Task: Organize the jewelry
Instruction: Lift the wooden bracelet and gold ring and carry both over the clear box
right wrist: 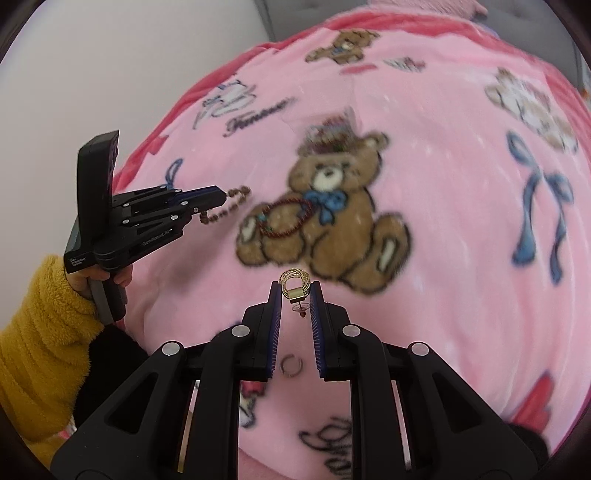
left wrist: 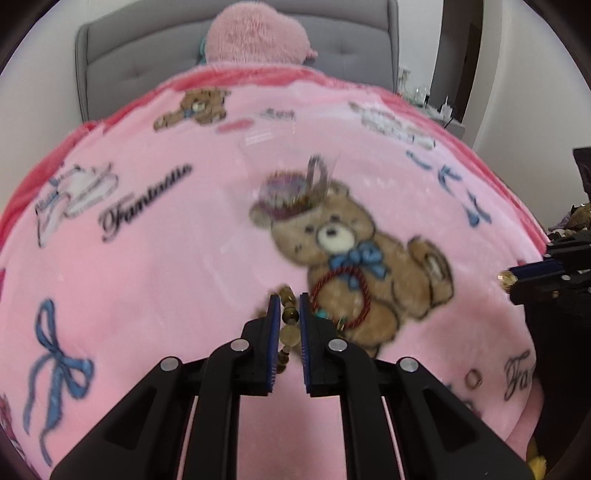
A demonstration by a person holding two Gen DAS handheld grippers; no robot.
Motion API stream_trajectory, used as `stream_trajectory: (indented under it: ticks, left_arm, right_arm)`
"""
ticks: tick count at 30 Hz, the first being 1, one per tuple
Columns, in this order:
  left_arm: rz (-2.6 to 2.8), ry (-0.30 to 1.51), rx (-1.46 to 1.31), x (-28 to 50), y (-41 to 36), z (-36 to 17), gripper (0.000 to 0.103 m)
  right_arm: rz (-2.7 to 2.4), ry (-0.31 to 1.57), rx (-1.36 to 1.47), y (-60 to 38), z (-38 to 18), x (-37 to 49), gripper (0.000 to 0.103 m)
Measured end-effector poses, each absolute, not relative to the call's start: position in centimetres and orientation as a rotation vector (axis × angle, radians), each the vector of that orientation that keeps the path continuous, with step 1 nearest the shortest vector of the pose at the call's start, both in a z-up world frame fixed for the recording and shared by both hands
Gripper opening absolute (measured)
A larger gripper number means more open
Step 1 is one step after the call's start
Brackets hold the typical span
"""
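My left gripper [left wrist: 289,299] is shut on a brown beaded bracelet [left wrist: 289,325]; it also shows in the right wrist view [right wrist: 221,197] with the beads [right wrist: 231,206] dangling above the blanket. My right gripper [right wrist: 296,286] is shut on a gold hoop earring [right wrist: 294,286]; it shows at the right edge of the left wrist view [left wrist: 508,280]. A dark red bracelet [left wrist: 341,297] lies on the printed bear, also seen in the right wrist view [right wrist: 286,218]. A clear box holding several jewelry pieces [left wrist: 295,192] sits farther back. A small ring [right wrist: 291,365] lies on the blanket below my right gripper.
A pink teddy-bear blanket [left wrist: 166,277] covers the bed. A fluffy pink pillow [left wrist: 255,33] leans on the grey headboard [left wrist: 122,62]. Another ring [left wrist: 473,378] lies near the blanket's right edge. A nightstand with small items [left wrist: 439,107] stands at the back right.
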State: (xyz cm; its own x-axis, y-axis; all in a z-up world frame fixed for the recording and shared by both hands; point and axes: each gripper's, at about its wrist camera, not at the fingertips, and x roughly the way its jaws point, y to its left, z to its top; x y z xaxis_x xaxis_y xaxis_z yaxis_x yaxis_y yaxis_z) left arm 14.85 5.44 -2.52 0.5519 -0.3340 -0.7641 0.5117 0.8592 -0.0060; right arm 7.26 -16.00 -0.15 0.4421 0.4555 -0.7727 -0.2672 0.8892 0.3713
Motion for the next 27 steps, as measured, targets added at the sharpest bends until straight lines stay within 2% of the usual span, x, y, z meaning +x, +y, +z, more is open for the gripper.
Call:
stream_trajectory:
  ticks: [13, 27]
  left_arm:
    - [-0.522, 0.669, 0.140, 17.9, 4.6, 4.0, 0.010]
    - [-0.518, 0.667, 0.031, 24.9, 2.3, 4.4, 0.010]
  right_arm:
    - [0.447, 0.862, 0.077, -14.7, 4.4, 14.1, 0.015]
    - [0.432, 0.846, 0.029, -13.6, 3.8, 23.1, 0.015]
